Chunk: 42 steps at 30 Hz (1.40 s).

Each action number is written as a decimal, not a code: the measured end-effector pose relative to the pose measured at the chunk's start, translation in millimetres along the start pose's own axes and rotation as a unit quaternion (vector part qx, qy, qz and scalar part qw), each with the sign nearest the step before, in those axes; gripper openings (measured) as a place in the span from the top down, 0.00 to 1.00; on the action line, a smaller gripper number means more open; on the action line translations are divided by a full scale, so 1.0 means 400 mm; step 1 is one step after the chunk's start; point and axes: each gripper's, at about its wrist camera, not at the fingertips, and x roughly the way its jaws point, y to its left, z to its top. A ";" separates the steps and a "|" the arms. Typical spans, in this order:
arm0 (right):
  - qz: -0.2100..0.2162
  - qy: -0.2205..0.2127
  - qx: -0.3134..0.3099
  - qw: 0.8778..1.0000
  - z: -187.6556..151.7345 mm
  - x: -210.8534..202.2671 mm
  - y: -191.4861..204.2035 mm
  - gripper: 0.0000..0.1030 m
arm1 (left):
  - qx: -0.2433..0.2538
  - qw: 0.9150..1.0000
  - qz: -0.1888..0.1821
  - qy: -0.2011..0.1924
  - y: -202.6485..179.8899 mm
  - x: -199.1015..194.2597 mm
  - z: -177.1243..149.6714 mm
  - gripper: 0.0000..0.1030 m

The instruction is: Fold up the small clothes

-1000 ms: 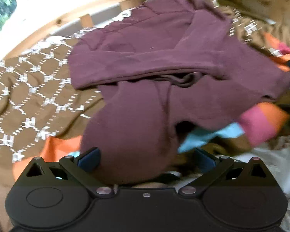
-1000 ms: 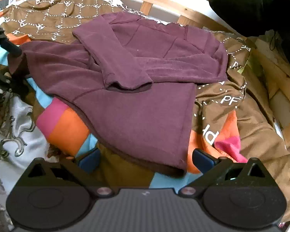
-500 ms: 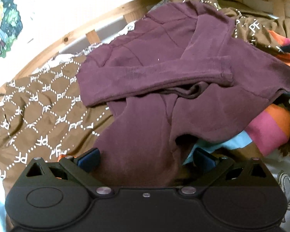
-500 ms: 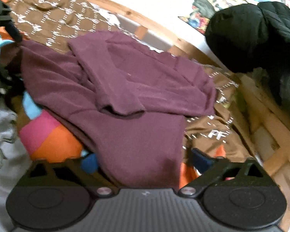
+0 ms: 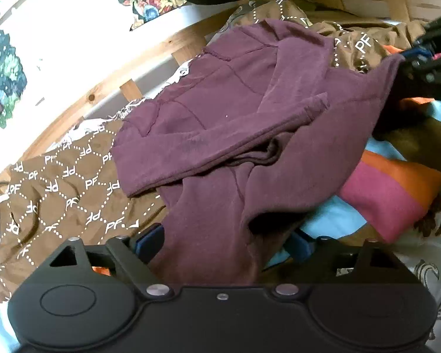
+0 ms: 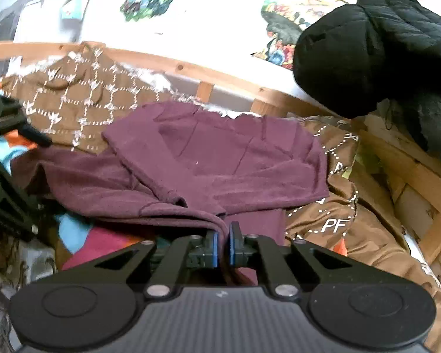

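A bed with a pale wooden frame carries everything. Its rail runs along the white wall, with short wooden slats beneath it; in the right wrist view the frame turns a corner at the right. Spread over the bed is a rumpled brown cloth with white dotted diamonds and "PF" letters, which reaches to the rail. Beside it lies a striped blanket in pink, orange and light blue, and a grey-white patterned cloth at the near edge. A purple top lies across the brown cloth and the striped blanket, sleeves crossed over its front.
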 end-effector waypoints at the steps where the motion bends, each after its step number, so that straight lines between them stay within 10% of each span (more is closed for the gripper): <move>1: 0.000 -0.003 0.004 1.000 0.002 0.000 -0.007 0.92 | 0.004 1.000 0.003 -0.002 -0.003 -0.003 -0.001 0.17; 7: -0.013 -0.023 0.023 0.999 0.011 -0.013 -0.023 0.93 | -0.001 1.000 0.023 -0.007 0.008 -0.016 -0.013 0.26; 9: -0.014 -0.026 0.026 0.999 0.013 -0.015 -0.027 0.93 | 0.006 0.999 0.049 -0.019 0.008 -0.026 -0.019 0.60; 11: -0.016 -0.027 0.026 0.999 0.011 -0.016 -0.026 0.93 | 0.017 0.997 0.075 -0.024 0.009 -0.030 -0.024 0.73; 18: -0.027 -0.015 0.014 0.999 0.006 -0.005 -0.018 0.92 | 0.018 0.996 0.089 -0.019 0.026 -0.023 -0.035 0.77; 25: -0.055 0.102 -0.062 0.991 -0.055 0.077 0.011 0.77 | -0.002 0.998 0.063 -0.014 0.064 -0.018 -0.041 0.84; 31: -0.067 0.092 -0.071 0.991 -0.049 0.031 0.024 0.94 | 0.007 0.999 0.047 -0.025 0.051 -0.045 -0.052 0.95; 42: -0.093 0.014 -0.053 0.994 0.079 -0.125 0.022 0.94 | -0.091 0.988 0.039 -0.118 0.192 -0.210 -0.013 0.96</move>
